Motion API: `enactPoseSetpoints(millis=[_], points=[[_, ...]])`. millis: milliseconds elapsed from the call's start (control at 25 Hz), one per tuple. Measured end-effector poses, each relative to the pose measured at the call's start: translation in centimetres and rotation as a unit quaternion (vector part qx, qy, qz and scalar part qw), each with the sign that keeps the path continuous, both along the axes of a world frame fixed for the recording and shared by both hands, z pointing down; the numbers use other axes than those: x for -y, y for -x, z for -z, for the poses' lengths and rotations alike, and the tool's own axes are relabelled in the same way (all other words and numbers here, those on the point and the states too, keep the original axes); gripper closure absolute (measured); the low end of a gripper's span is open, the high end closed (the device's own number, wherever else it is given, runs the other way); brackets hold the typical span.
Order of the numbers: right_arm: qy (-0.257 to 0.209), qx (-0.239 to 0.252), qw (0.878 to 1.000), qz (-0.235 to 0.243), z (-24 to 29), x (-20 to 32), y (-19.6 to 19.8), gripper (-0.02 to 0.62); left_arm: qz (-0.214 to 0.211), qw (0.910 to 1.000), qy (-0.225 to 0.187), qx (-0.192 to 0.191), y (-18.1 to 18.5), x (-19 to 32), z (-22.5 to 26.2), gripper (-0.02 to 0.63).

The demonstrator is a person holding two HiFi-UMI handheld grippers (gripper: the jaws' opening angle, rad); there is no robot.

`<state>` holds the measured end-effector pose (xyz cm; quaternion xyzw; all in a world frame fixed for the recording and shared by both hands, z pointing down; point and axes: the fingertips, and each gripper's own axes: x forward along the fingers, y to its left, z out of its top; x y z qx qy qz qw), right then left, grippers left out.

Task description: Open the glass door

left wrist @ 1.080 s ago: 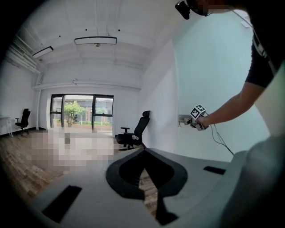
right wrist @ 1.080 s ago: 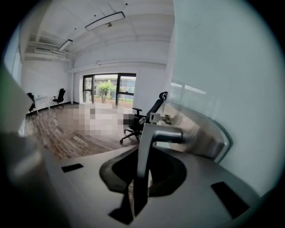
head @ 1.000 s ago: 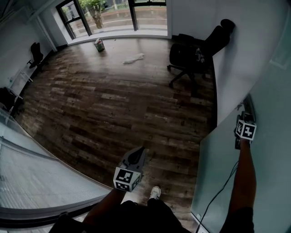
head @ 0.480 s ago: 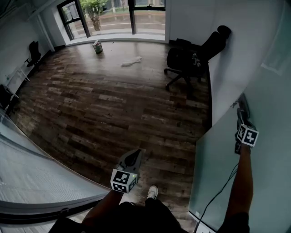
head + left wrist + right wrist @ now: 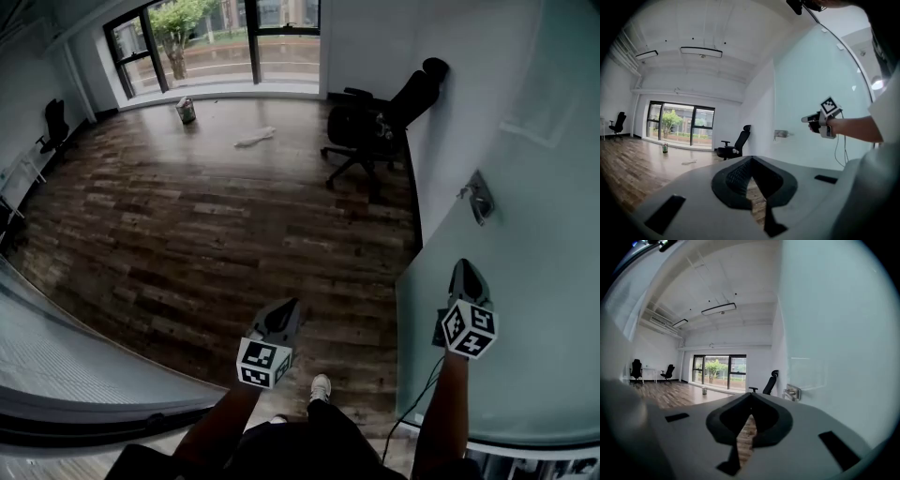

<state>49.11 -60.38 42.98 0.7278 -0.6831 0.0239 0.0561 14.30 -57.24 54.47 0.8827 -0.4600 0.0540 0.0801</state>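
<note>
The frosted glass door (image 5: 511, 319) stands swung open on the right, and its metal handle (image 5: 479, 197) is free. My right gripper (image 5: 464, 269) hangs well short of the handle, beside the door's face. Its jaws are closing with nothing between them. The right gripper view shows its tips (image 5: 751, 405) nearly together, with the handle (image 5: 792, 392) ahead to the right. My left gripper (image 5: 285, 311) is out over the wooden floor, its jaws (image 5: 751, 161) together and empty. The left gripper view shows the right gripper (image 5: 809, 119) near the handle (image 5: 782, 134).
A black office chair (image 5: 375, 122) stands against the white wall past the door. A small can (image 5: 186, 110) and a white rag (image 5: 255, 138) lie near the far windows. A curved glass partition (image 5: 75, 366) runs at lower left. A cable (image 5: 419, 398) hangs from my right arm.
My right gripper has come off the door handle and drawn back toward me, lower in the view. The door fills more of the right side. The left gripper has shifted forward a little.
</note>
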Motion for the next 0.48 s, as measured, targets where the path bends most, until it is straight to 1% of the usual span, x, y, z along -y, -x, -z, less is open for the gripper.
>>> enactPoseSetpoints(millis=[40, 120, 200, 320, 400, 480], points=[[-0.004, 0.006, 1.0, 0.003, -0.4, -2.2, 2.0, 0.578, -0.004, 1.0, -0.006, -0.005, 0.4, -1.1, 0.5, 0.607], [-0.009, 0.013, 1.0, 0.011, -1.4, -6.3, 5.9, 0.578, -0.014, 0.9997, -0.017, -0.015, 0.9, -3.4, 1.4, 0.607], [-0.016, -0.003, 1.0, 0.018, -2.4, -10.3, 9.2, 0.578, -0.031, 0.999, -0.025, -0.018, 0.8, -5.7, 1.9, 0.607], [-0.025, -0.029, 0.999, 0.025, -3.7, -15.5, 13.1, 0.578, -0.058, 0.9967, -0.055, -0.015, 0.1, -9.6, 3.5, 0.607], [-0.032, -0.026, 0.999, 0.032, -4.1, -18.4, 15.5, 0.578, -0.063, 0.9944, -0.085, -0.007, 0.7, -12.4, 4.5, 0.607], [-0.037, -0.02, 0.998, 0.038, -3.9, -21.4, 17.7, 0.578, -0.067, 0.9924, -0.103, -0.008, 1.1, -15.2, 5.5, 0.607]])
